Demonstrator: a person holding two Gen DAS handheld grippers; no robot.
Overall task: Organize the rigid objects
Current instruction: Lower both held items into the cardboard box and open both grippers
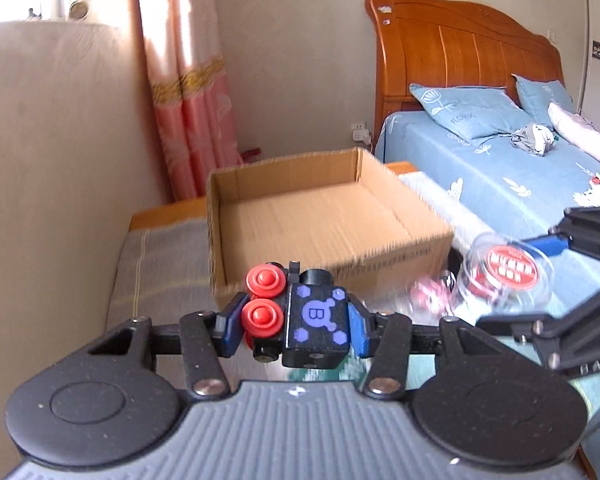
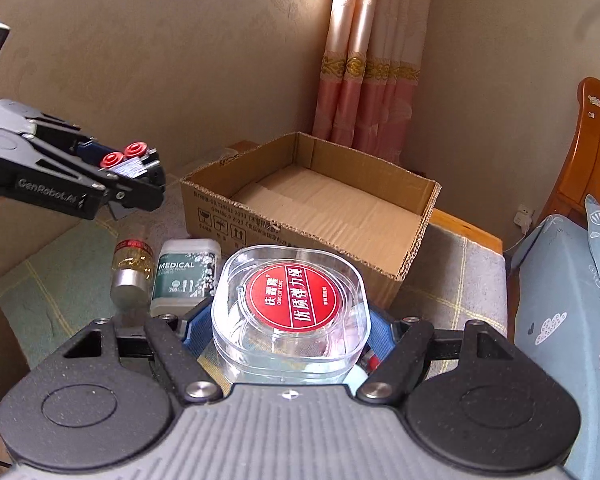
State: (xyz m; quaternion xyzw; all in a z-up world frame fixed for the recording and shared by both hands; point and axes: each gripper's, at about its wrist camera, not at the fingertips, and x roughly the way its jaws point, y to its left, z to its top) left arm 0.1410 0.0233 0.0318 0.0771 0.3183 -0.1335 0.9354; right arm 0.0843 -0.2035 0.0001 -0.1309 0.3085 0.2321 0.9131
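Observation:
My left gripper [image 1: 294, 330] is shut on a black toy block [image 1: 314, 326] with red wheels and a purple "B", held above the table in front of an open, empty cardboard box [image 1: 320, 220]. It also shows in the right wrist view [image 2: 140, 176], left of the box [image 2: 320, 208]. My right gripper [image 2: 290, 334] is shut on a clear plastic case with a red round label [image 2: 292, 300], held just before the box's near wall. That case shows in the left wrist view [image 1: 508, 276] at the right.
A small bottle with yellow contents and a silver cap [image 2: 130, 276] and a green-labelled "MEDICAL" swab box [image 2: 184, 272] lie on the checked cloth [image 2: 452, 280] left of my right gripper. A bed with blue sheets [image 1: 520, 184] stands at the right. Walls and a pink curtain [image 2: 368, 80] stand behind.

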